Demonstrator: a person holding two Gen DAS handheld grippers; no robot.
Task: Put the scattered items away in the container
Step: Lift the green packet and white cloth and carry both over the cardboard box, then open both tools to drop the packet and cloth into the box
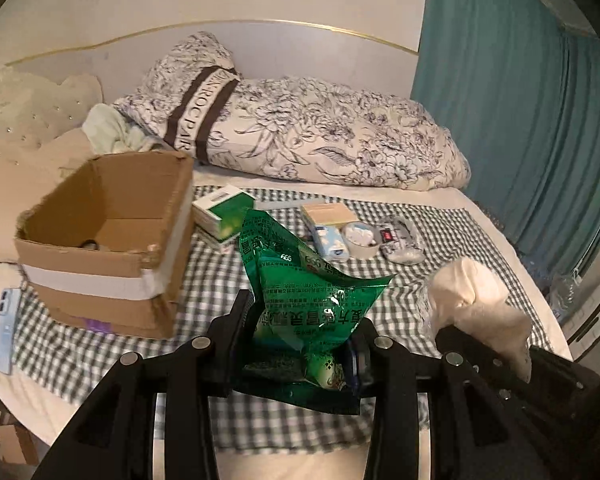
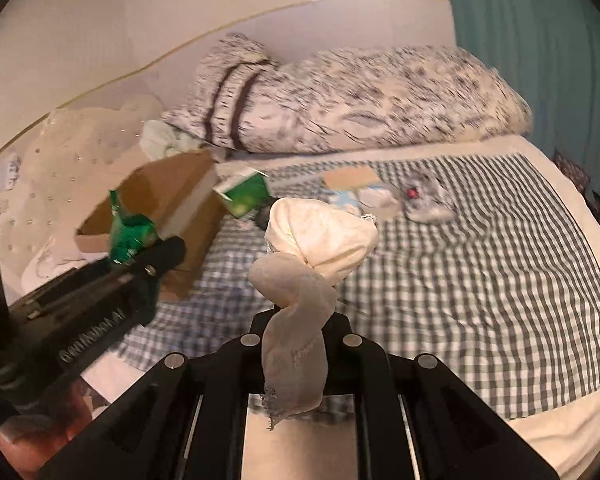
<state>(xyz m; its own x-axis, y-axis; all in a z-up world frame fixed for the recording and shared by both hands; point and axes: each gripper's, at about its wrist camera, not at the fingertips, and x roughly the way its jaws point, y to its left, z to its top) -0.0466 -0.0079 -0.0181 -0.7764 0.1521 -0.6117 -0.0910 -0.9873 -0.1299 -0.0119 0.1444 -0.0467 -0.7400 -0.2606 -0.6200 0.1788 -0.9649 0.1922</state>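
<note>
Left tool [image 1: 304, 344] is clamping a crumpled green foil packet [image 1: 300, 280] between its pads; you are holding the packet upright, sticking up out of the jaws, above the checked blanket [image 1: 460, 240] on the bed. Right tool [image 2: 296, 328] is pinching a twisted cream cloth [image 2: 320, 240], jaws nearly closed on its thin tail, with the bunched end sitting up in front of the jaws. In the right wrist view the left tool is showing at left, with the green packet right in front of the cardboard box [image 1: 112, 216]. That box is sitting open on the bed, ahead and left of the left tool, apart from the packet; something small is lying at its bottom, too dark to tell. A green-and-white carton [image 1: 224, 216] is lying just beside the box's right wall. Further right on the blanket a small cluster is lying: a tan flat box [image 1: 328, 213], a blue patterned pack [image 1: 332, 242], a tape roll [image 1: 360, 240] and a clear wrapped pack [image 1: 400, 240], all beyond both tools. A phone [image 1: 7, 328] is lying left of the box. A floral duvet [image 1: 300, 128] is lying behind.
</note>
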